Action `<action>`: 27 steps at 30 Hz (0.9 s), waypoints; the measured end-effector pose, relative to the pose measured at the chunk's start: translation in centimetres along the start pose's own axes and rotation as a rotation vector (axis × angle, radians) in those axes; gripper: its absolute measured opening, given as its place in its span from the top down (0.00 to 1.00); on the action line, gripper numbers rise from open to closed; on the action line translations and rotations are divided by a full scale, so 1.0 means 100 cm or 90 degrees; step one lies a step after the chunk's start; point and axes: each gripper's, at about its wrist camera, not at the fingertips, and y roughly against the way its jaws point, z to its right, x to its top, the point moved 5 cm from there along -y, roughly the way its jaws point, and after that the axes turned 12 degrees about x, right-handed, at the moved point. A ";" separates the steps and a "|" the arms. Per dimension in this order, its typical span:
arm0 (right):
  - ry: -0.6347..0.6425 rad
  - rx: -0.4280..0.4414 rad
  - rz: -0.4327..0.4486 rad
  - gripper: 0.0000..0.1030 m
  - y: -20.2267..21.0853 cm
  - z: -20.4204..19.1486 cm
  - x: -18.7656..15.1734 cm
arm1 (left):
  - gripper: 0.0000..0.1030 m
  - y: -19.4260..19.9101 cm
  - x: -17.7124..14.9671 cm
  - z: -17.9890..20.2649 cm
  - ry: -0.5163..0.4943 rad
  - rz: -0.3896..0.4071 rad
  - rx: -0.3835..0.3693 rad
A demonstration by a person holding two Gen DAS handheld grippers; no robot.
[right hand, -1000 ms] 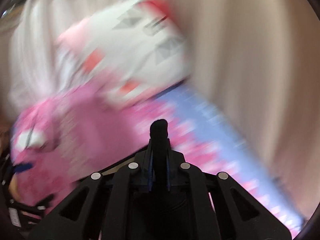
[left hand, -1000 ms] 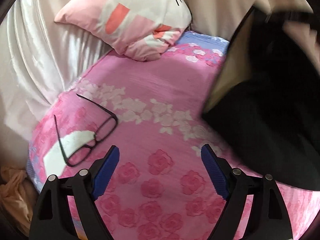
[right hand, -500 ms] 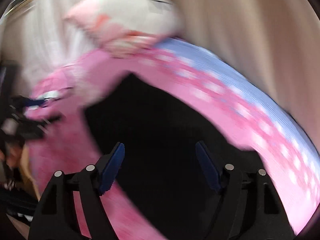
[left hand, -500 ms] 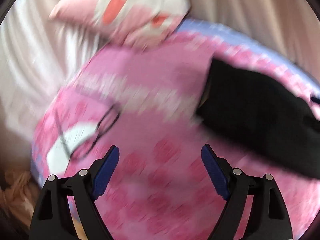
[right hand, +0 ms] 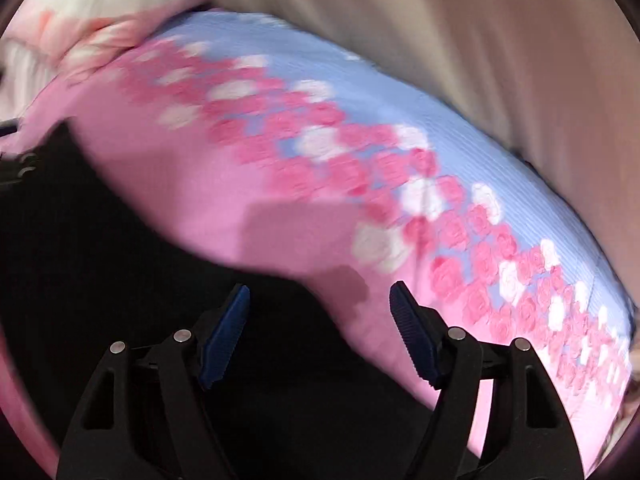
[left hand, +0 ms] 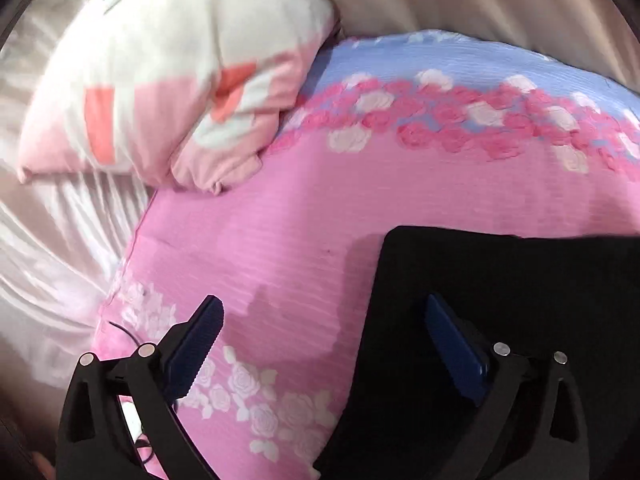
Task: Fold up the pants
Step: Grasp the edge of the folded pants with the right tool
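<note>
Left wrist view shows my left claw [left hand: 322,334] spread wide and empty, one blue pad over the pink floral bedspread [left hand: 280,216], the other over the near corner of the black pants [left hand: 520,280], which lie flat on the bed toward its right side, their straight edge running across the cover below the blue border strip. A second ago the right claw was clamped on a pinch of the dark cloth and carrying it over the bed; half a second ago it had already let go, and now the right claw [right hand: 320,330] hangs released above the garment with nothing between its pads, the black fabric filling the lower left of its view and the flowered cover curving off to the far edge. The glasses that sat near the left edge of the bed have slid out of my left view as I swung that hand in; only a thin dark wire shows there. The cat-face pillow [left hand: 176,72] sits at the head corner, well apart from the pants. I take this to mean the lay-down is finished: the pants are spread, both hands are free, and I would judge the next job is picking the corners for the first fold.
</note>
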 end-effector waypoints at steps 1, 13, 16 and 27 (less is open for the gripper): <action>-0.029 -0.006 0.033 0.35 0.012 0.003 0.004 | 0.05 -0.001 0.000 -0.003 0.016 -0.013 -0.015; -0.110 0.041 0.104 0.37 0.060 0.015 -0.026 | 0.05 0.026 0.006 -0.004 0.011 0.029 0.054; -0.141 0.037 0.106 0.37 0.103 0.011 -0.086 | 0.06 0.063 0.006 -0.011 0.019 0.079 0.062; -0.301 -0.218 0.060 0.29 0.231 0.160 -0.278 | 0.06 0.169 -0.044 0.123 -0.118 0.122 -0.079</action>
